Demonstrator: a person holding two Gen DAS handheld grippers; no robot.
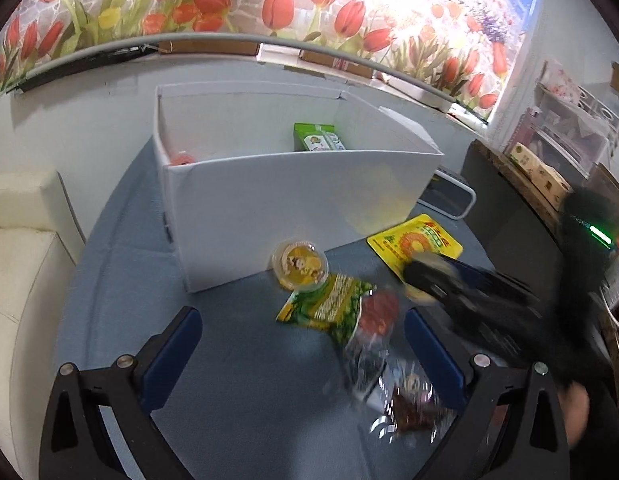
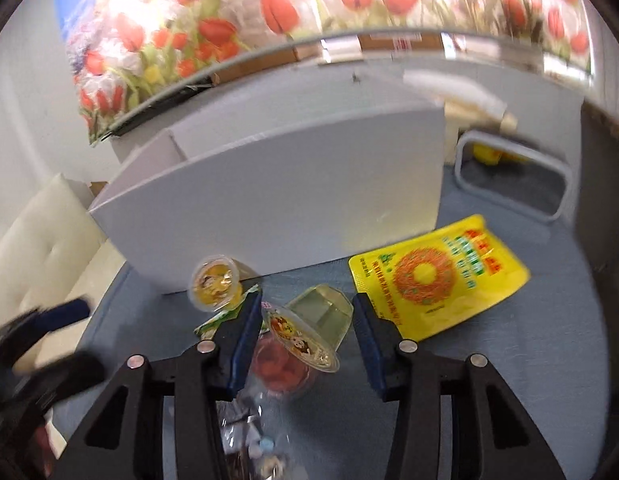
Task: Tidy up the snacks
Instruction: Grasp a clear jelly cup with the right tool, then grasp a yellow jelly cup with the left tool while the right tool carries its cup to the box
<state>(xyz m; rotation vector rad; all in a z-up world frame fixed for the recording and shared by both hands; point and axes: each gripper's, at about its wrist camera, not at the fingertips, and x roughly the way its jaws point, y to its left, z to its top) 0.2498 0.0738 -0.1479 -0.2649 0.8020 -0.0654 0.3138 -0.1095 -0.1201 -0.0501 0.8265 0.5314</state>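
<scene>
A: The right gripper (image 2: pixel 305 344) stands wide open around the tipped clear plastic jelly cup with the cartoon foil lid (image 2: pixel 309 328), its blue pads not visibly touching it. If they close on the tapered wall, I'd guess it squirts out.

B: It lies on its side atop the red-filled snack cup (image 2: pixel 277 368), lid facing near-left, axis running toward the far right.

A: The left gripper (image 1: pixel 305 344) is spread wide, holding nothing. Beyond sits the white corrugated-plastic box (image 1: pixel 293 200).

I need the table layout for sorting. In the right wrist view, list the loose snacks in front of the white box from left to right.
Yellow jelly cup → clear jelly cup on its side, between the right hand-held gripper's fingers → yellow snack packet.
</scene>
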